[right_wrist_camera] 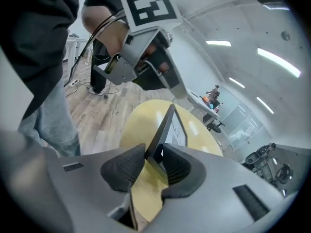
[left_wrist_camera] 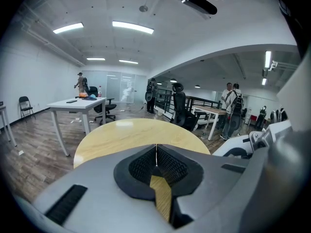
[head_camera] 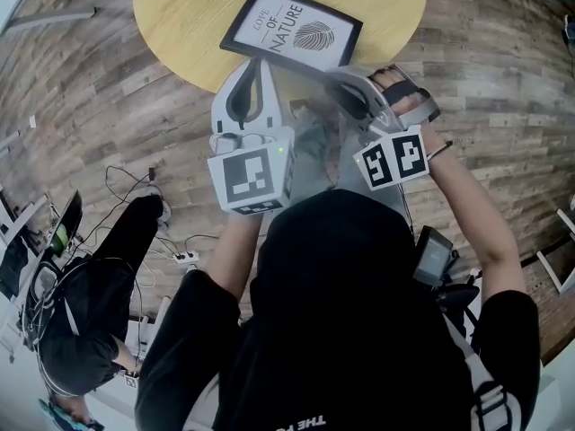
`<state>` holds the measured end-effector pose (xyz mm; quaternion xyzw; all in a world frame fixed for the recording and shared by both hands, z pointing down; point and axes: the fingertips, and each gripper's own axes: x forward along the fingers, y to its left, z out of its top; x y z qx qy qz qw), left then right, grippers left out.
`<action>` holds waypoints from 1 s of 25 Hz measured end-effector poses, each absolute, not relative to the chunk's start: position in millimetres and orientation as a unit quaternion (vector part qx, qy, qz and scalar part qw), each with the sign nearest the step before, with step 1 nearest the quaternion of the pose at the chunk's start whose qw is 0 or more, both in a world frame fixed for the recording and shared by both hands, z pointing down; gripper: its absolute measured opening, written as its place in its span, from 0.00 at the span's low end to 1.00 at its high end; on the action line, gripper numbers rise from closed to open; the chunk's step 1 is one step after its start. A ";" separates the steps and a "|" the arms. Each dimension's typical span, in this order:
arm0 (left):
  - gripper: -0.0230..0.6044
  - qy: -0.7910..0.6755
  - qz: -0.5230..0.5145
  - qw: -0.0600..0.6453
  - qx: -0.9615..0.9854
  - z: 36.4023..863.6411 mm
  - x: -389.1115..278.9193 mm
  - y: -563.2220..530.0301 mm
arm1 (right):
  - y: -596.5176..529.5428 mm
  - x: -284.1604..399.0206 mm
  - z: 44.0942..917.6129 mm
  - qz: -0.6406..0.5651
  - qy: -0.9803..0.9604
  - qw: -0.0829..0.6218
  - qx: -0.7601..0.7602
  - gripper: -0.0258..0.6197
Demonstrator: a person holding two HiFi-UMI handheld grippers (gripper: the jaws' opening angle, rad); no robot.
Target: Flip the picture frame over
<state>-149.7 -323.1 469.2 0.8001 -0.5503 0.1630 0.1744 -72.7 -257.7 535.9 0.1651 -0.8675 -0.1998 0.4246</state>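
The picture frame [head_camera: 292,27] has a black border and a white print with a leaf. It lies on the round yellow table [head_camera: 180,16], face up. My right gripper [head_camera: 340,77] is shut on its near right edge. In the right gripper view the frame [right_wrist_camera: 167,125] stands tilted up on edge above the table [right_wrist_camera: 138,125], its corner pinched between the pads of the right gripper [right_wrist_camera: 154,157]. My left gripper [head_camera: 254,64] hovers beside the frame's near left corner, apart from it. In its own view the left gripper [left_wrist_camera: 156,152] is shut with nothing between its jaws.
The tabletop [left_wrist_camera: 121,135] around the frame is bare. A person [head_camera: 81,330] sits on the wooden floor at the lower left among cables and a power strip [head_camera: 184,259]. Farther off are a white desk [left_wrist_camera: 77,103], office chairs [left_wrist_camera: 180,106] and standing people [left_wrist_camera: 232,106].
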 end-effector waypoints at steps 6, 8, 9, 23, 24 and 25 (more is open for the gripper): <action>0.07 -0.554 0.158 0.175 0.798 465.3 -154.2 -319.5 | -281.3 -72.1 505.0 -0.232 -0.855 0.408 0.219 0.19; 0.07 -0.555 0.156 0.173 0.798 464.3 -153.9 -317.0 | -286.0 -71.2 496.8 -0.229 -0.856 0.400 0.234 0.18; 0.07 -0.556 0.155 0.172 0.798 464.2 -153.5 -315.4 | -287.7 -70.6 493.4 -0.225 -0.857 0.395 0.242 0.18; 0.07 -0.565 0.150 0.164 0.795 459.7 -153.2 -318.2 | -332.1 -59.2 418.6 -0.055 -0.909 0.249 0.329 0.16; 0.07 -0.565 0.150 0.163 0.795 459.8 -153.4 -319.5 | -335.1 -58.3 411.6 -0.038 -0.913 0.231 0.335 0.16; 0.07 -0.566 0.149 0.162 0.794 460.0 -154.4 -320.8 | -338.1 -57.7 404.4 -0.019 -0.915 0.213 0.342 0.16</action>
